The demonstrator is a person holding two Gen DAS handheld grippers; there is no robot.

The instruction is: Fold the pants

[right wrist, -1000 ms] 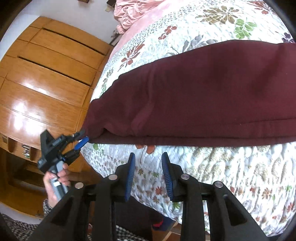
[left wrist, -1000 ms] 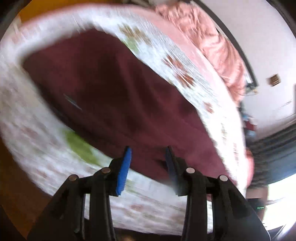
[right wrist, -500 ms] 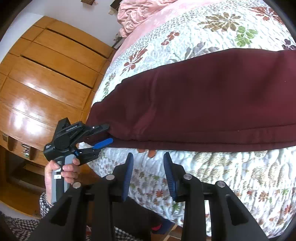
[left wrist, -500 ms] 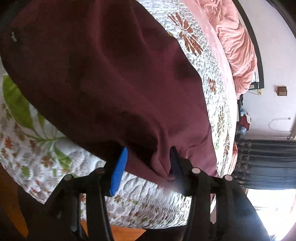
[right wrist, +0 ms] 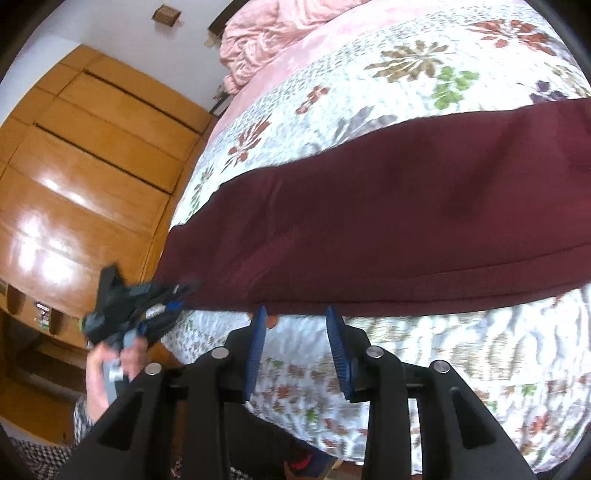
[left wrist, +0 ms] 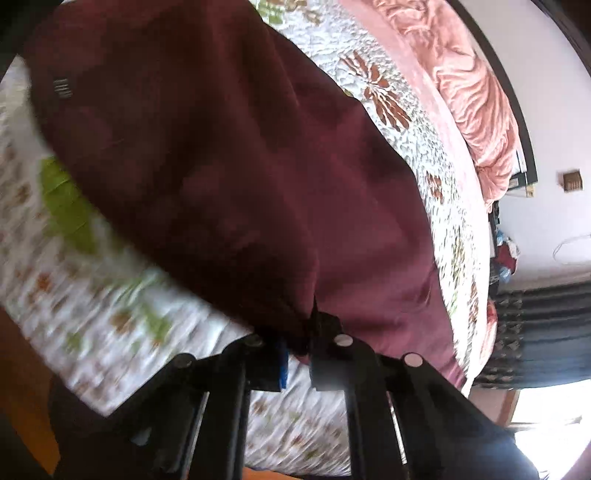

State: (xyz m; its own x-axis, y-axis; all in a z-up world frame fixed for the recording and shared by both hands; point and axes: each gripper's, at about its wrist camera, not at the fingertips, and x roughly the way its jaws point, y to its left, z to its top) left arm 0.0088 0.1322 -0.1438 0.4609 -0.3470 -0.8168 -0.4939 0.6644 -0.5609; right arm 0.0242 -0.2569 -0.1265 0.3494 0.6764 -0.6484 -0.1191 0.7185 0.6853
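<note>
Dark maroon pants lie flat across a floral quilt, folded lengthwise, with the long hem towards me in the right wrist view. My left gripper is shut on the pants' near corner, and fabric bunches between its pads. The right wrist view shows that same gripper at the pants' left end, held by a hand. My right gripper is open, its blue fingertips just at the pants' near hem, with only quilt showing between them.
The quilted bed cover drops off at its near edge. A pink blanket is heaped at the head of the bed. A wooden wardrobe stands to the left, and dark curtains hang beyond the bed.
My left gripper came down onto the pants' corner and shut on the fabric. My right gripper slid closer to the near hem and stayed open.
</note>
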